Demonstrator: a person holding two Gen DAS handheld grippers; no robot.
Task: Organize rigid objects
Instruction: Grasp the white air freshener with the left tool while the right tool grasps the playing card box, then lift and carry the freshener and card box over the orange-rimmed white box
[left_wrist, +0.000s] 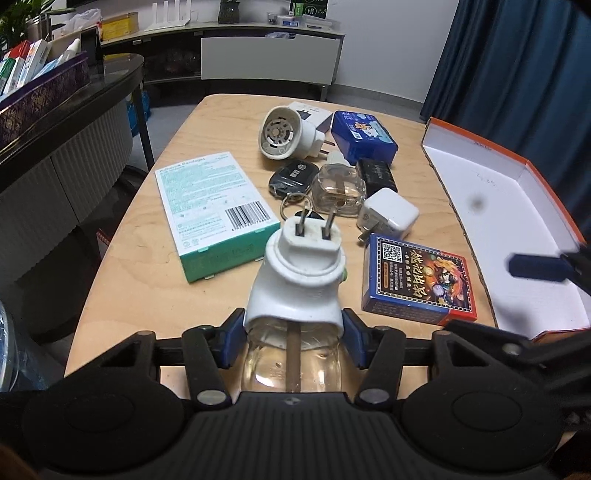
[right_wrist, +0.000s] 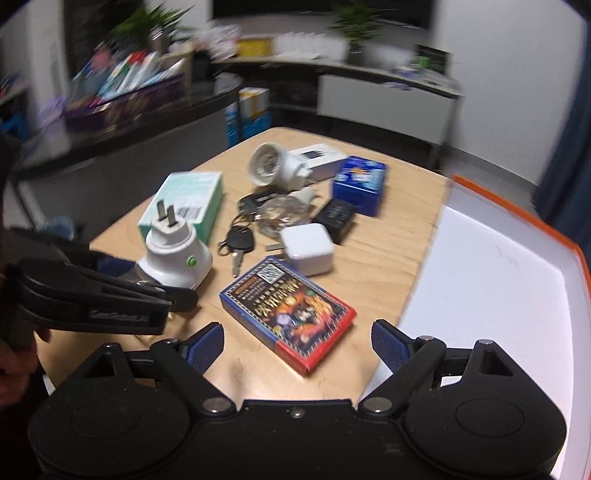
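My left gripper is shut on a white plug-in vaporizer with a clear bottle under it; both blue pads press its sides and its two prongs point away from me. In the right wrist view the same vaporizer sits in the left gripper's black fingers, just above the table's near left. My right gripper stands open and holds nothing, hovering over the near end of a red-and-blue card box. An orange-rimmed white box lies open to the right.
On the wooden table lie a green bandage box, a white charger cube, a key fob with keys, a second clear bottle, a small black box, a blue box and a round white plug housing.
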